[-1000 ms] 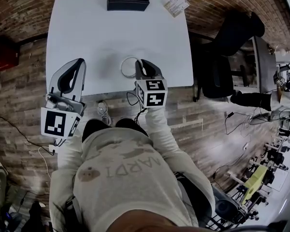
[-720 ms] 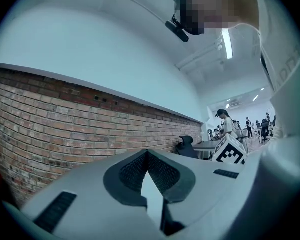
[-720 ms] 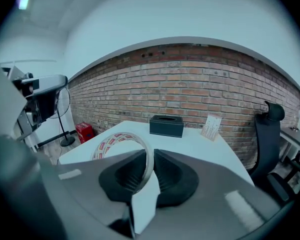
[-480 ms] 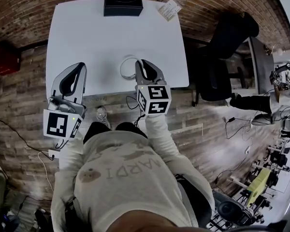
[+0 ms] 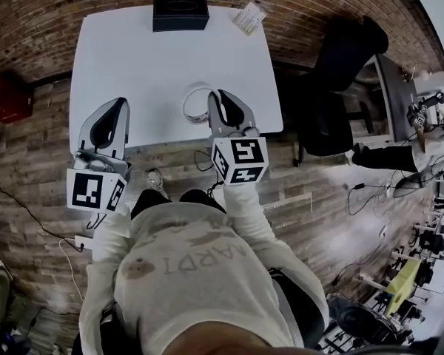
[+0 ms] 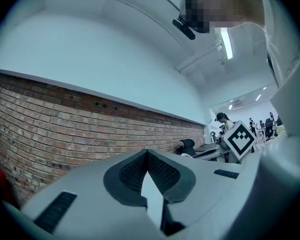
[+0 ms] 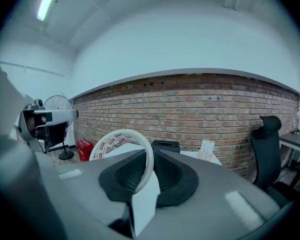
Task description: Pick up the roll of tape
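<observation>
The white desk (image 5: 133, 58) carried a black box (image 5: 180, 12) and a card (image 5: 249, 18) at its far edge. The left tongs (image 5: 112, 108) hung closed and empty over the near-left part, well apart from the work. The right tongs (image 5: 214, 102) were clamped on the roll of tape (image 7: 110, 143), which was held on edge above the desk's near edge. Its ring reached left of the jaws, a thin white hoop with red-printed labels inside.

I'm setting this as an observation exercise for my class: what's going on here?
A person stands at a white table with a gripper in each hand. The right gripper is clamped on the rim of the roll of tape, over the table's near edge. The left gripper is shut and empty, off to the side.
</observation>
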`<act>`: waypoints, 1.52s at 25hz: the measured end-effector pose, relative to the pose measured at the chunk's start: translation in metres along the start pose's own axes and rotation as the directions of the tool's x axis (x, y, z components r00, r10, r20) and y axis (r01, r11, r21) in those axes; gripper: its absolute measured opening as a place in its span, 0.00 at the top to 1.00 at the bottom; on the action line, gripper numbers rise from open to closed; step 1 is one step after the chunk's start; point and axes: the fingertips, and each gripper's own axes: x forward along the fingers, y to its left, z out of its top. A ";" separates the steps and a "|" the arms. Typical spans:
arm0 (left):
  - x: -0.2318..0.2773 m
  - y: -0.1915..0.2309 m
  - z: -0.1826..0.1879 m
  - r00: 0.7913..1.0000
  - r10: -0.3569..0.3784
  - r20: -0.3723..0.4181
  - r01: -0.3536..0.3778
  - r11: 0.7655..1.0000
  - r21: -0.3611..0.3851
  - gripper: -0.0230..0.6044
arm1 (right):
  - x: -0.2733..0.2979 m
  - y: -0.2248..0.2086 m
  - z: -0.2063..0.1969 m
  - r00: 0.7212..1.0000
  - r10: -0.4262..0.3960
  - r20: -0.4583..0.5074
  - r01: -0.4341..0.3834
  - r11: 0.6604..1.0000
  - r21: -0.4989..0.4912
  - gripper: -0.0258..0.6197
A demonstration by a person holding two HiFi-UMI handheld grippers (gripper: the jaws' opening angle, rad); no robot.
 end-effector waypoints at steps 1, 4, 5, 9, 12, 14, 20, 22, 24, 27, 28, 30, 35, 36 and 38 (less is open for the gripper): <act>-0.001 -0.002 0.001 1.000 0.002 0.003 -0.002 1.000 0.000 0.96 | -0.004 0.000 0.003 1.000 0.000 0.009 0.000 1.000 -0.002 0.87; -0.006 -0.009 0.005 1.000 0.005 0.012 -0.005 1.000 0.002 0.96 | -0.016 0.000 0.010 0.999 0.001 0.033 -0.001 1.000 -0.006 0.87; -0.007 -0.011 0.006 1.000 0.006 0.014 -0.006 1.000 0.002 0.96 | -0.020 0.000 0.013 0.999 0.002 0.040 -0.002 1.000 -0.007 0.87; -0.012 -0.019 0.010 1.000 0.012 0.017 -0.012 1.000 0.002 0.96 | -0.035 -0.001 0.023 0.997 0.007 0.076 -0.006 1.000 -0.017 0.87; -0.014 -0.025 0.013 1.000 0.018 0.022 -0.018 1.000 0.004 0.96 | -0.045 -0.001 0.031 0.994 0.011 0.106 -0.009 1.000 -0.024 0.87; -0.016 -0.028 0.015 0.999 0.020 0.025 -0.020 1.000 0.005 0.96 | -0.051 -0.001 0.037 0.992 0.014 0.126 -0.011 1.000 -0.028 0.87; -0.023 -0.040 0.021 0.999 0.019 0.038 -0.019 1.000 0.008 0.96 | -0.071 0.000 0.050 0.984 0.012 0.179 -0.003 0.999 -0.048 0.87; -0.024 -0.045 0.023 0.999 0.018 0.039 -0.018 1.000 0.009 0.96 | -0.077 -0.002 0.053 0.981 0.009 0.194 0.000 0.999 -0.046 0.87; -0.024 -0.048 0.024 0.999 0.016 0.041 -0.017 1.000 0.010 0.96 | -0.082 -0.004 0.056 0.978 0.008 0.208 0.002 0.999 -0.046 0.87; -0.025 -0.052 0.026 0.999 0.014 0.043 -0.015 1.000 0.011 0.96 | -0.089 -0.006 0.061 0.975 0.005 0.224 0.006 0.999 -0.052 0.87; -0.025 -0.054 0.027 0.999 0.013 0.043 -0.014 1.000 0.012 0.96 | -0.091 -0.006 0.062 0.974 0.005 0.228 0.008 0.999 -0.054 0.87; -0.026 -0.057 0.028 0.999 0.010 0.045 -0.011 1.000 0.013 0.96 | -0.095 -0.007 0.063 0.972 0.004 0.235 0.010 0.998 -0.056 0.87; -0.026 -0.065 0.031 0.999 0.006 0.046 -0.007 1.000 0.018 0.96 | -0.103 -0.010 0.064 0.969 -0.001 0.247 0.014 0.998 -0.053 0.87; -0.026 -0.066 0.031 0.999 0.006 0.047 -0.006 1.000 0.018 0.96 | -0.103 -0.011 0.064 0.969 -0.001 0.249 0.015 0.998 -0.053 0.87; -0.026 -0.068 0.032 0.999 0.003 0.049 -0.004 1.000 0.018 0.96 | -0.105 -0.011 0.064 0.968 -0.003 0.252 0.017 0.998 -0.053 0.87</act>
